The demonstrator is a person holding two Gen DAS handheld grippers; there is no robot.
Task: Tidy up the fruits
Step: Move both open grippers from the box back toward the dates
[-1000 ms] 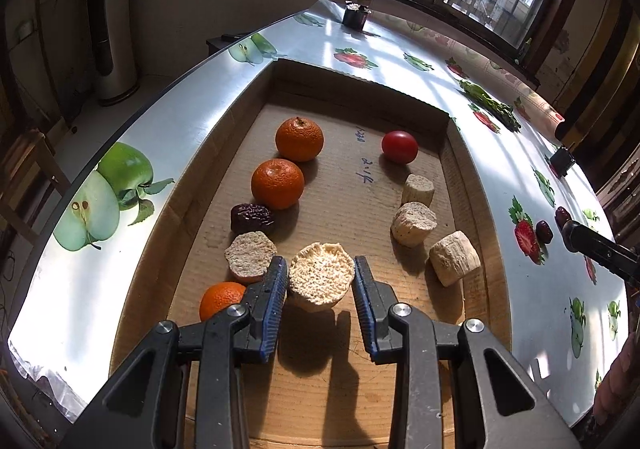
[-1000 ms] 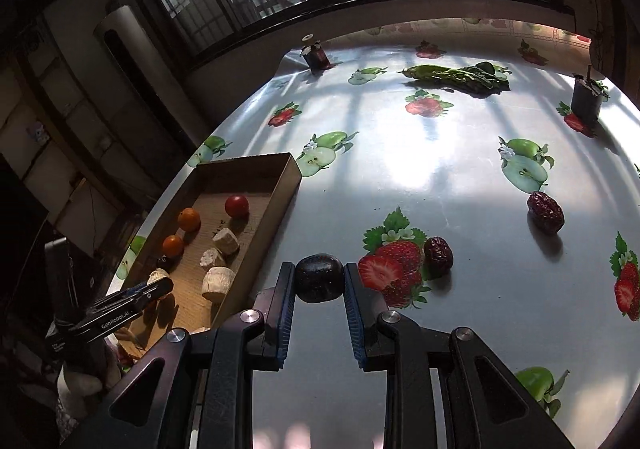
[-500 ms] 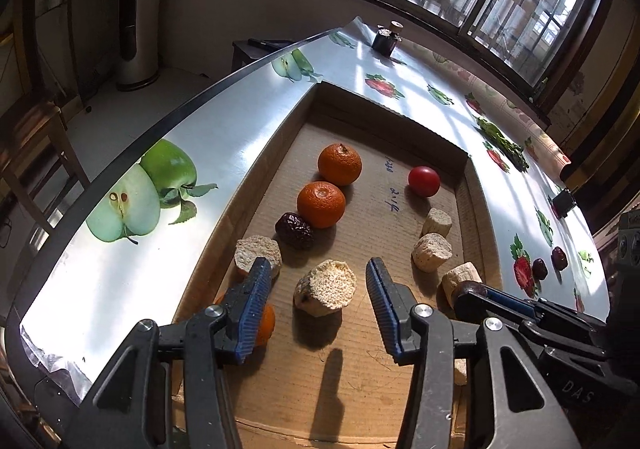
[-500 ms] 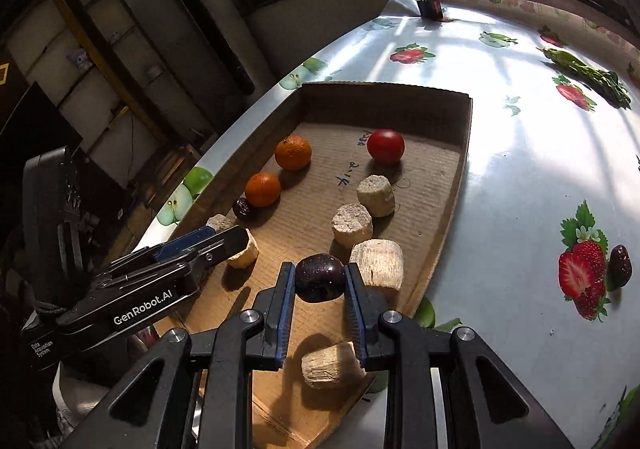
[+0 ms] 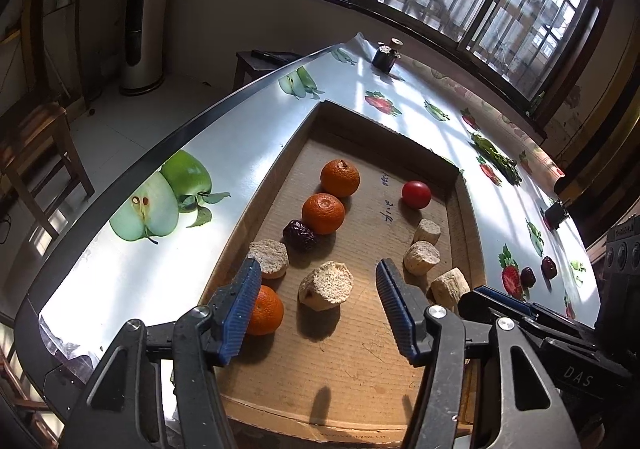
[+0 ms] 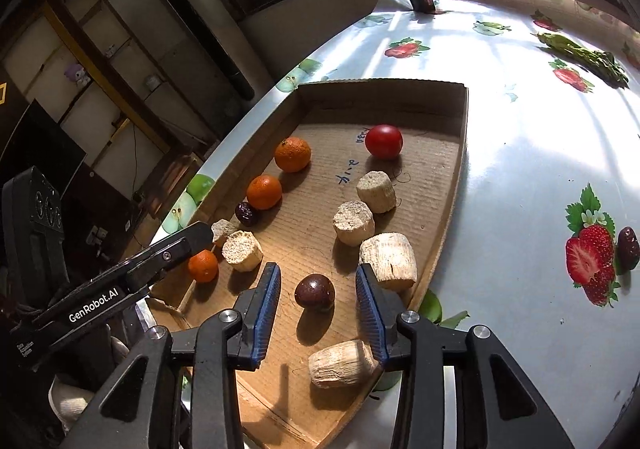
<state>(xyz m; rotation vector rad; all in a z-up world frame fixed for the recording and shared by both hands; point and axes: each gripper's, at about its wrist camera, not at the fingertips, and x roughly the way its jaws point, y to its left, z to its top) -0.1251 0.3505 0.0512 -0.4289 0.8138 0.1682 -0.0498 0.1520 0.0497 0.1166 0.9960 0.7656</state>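
Tablecloth (image 6: 520, 177) with its fruit print is carrying everything, and the cardboard tray (image 6: 460, 153) is sitting along its left edge. Inside the tray, along the left wall, I am seeing three mandarins (image 5: 323, 214) with a dried date (image 5: 299, 235) among them; a red tomato (image 6: 383, 141) is lying near the far right corner. Pale cut chunks (image 6: 353, 223) are running down the right wall, with more of them near the left wall and by the near edge.

My left gripper (image 5: 316, 309) has just been opening; its jaws are standing apart around the rough-topped chunk (image 5: 326, 285) without touching it, so that piece is now resting free on the tray floor. My right gripper (image 6: 316, 303) has likewise just been opening; the dark plum (image 6: 315, 292) is sitting on the cardboard between its pads with a clear gap on both sides, near the tray's near edge.

Step in hand, as I judge it: release of both pieces into the tray. Two more dark dates (image 5: 538, 272) are waiting on the cloth well outside the tray's right wall, beside a printed strawberry. Next move is likely calling for lifting the right gripper clear of the plum without nudging it, then reaching over the right wall to those dates.
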